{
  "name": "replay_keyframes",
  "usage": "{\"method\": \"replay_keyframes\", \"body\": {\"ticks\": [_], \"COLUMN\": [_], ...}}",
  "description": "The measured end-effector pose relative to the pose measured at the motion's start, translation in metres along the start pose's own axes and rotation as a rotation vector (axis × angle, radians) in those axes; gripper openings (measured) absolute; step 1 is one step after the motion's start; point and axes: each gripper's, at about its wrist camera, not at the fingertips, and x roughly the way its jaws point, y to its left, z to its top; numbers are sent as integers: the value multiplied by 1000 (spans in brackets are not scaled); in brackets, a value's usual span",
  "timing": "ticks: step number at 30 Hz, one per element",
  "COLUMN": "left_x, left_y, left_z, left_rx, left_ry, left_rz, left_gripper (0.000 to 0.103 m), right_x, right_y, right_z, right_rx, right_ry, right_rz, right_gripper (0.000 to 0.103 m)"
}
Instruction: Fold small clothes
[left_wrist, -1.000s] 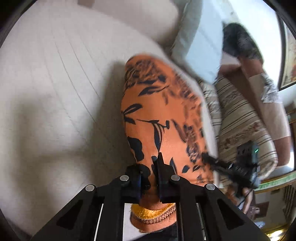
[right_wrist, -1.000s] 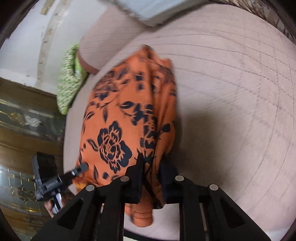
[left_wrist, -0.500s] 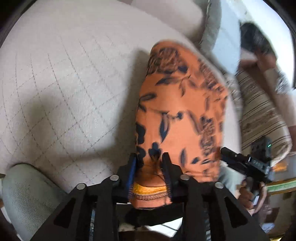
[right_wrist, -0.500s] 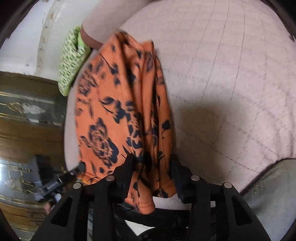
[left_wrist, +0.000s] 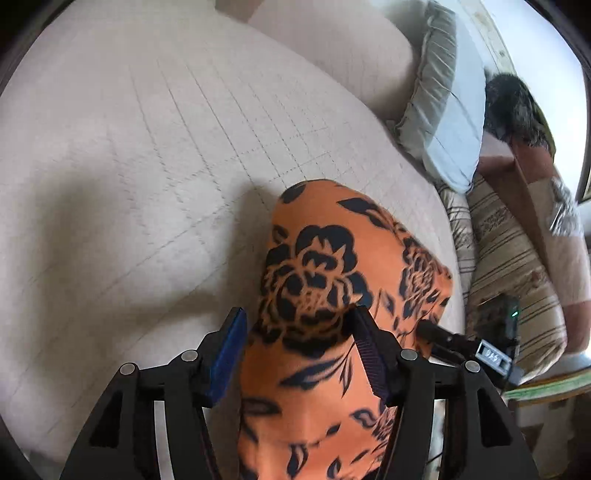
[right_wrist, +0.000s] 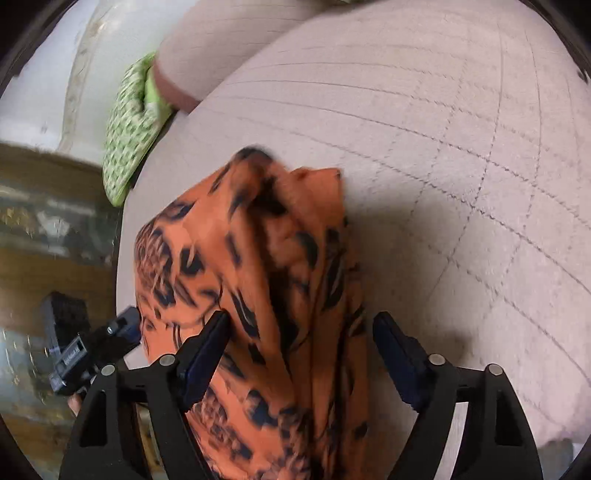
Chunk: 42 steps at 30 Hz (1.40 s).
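Note:
An orange garment with a black flower print lies doubled over on a beige quilted bed cover. It also shows in the right wrist view, bunched in lengthwise folds. My left gripper is open, its jaws wide apart on either side of the cloth's near end. My right gripper is open too, straddling the other near corner of the garment. Each gripper shows at the edge of the other's view: the right gripper and the left gripper.
A grey-blue pillow and a striped cushion lie at the bed's right side, with a person beyond. A green patterned cloth hangs at the bed's far left edge. A wooden cabinet stands beside the bed.
Both grippers were shut on the garment and carried its near edge over. Now both have opened and let the cloth go, and it rests folded on the bed.

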Motion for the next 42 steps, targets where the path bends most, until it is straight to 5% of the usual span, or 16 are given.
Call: {"method": "replay_keyframes", "body": {"ticks": [4,8,10,14,17,19,21,22,24,27,31,32,34,37,42], "left_x": [26,36,24,-11,-15,5,20,20,6,-14,-17,-16,-27,-22,-24], "left_y": [17,14,10,2,3,14,25,30,33,40,43,44,42,33,-3], "left_z": [17,21,18,30,49,59,58,52,33,-2,-51,-58,-79,-92,-107], "left_rx": [-54,-65,-58,-1,9,-25,-50,-61,-48,-35,-67,-73,-86,-94,28], "left_ry": [-3,-20,-49,-150,-193,-169,-130,-121,-140,-181,-167,-165,-148,-120,-104], "left_rz": [-73,-84,-141,-178,-109,-6,80,64,8,15,27,26,42,103,153], "left_gripper": [66,38,36,36,42,44,43,44,47,53,53,53,52,49,45], "right_x": [10,17,10,-25,-14,12,37,43,31,-11,-28,-23,-19,-10,-48], "right_y": [-12,-3,13,42,68,72,68,65,64,67,65,57,44,48,66], "right_z": [8,13,16,29,54,72,81,81,69,32,-11,-20,-36,-44,-51], "right_rx": [47,7,-37,-119,-168,-157,-145,-130,-104,-133,-145,-139,-135,-155,-196], "right_ry": [22,31,13,-62,-74,-55,-24,-12,-30,-118,-105,-84,-50,-26,-119], "right_rz": [117,105,91,186,182,131,-11,-51,25,43,40,23,12,-23,-127], "right_gripper": [60,34,26,26,27,40,41,41,42,53,52,49,23,7,5]}}
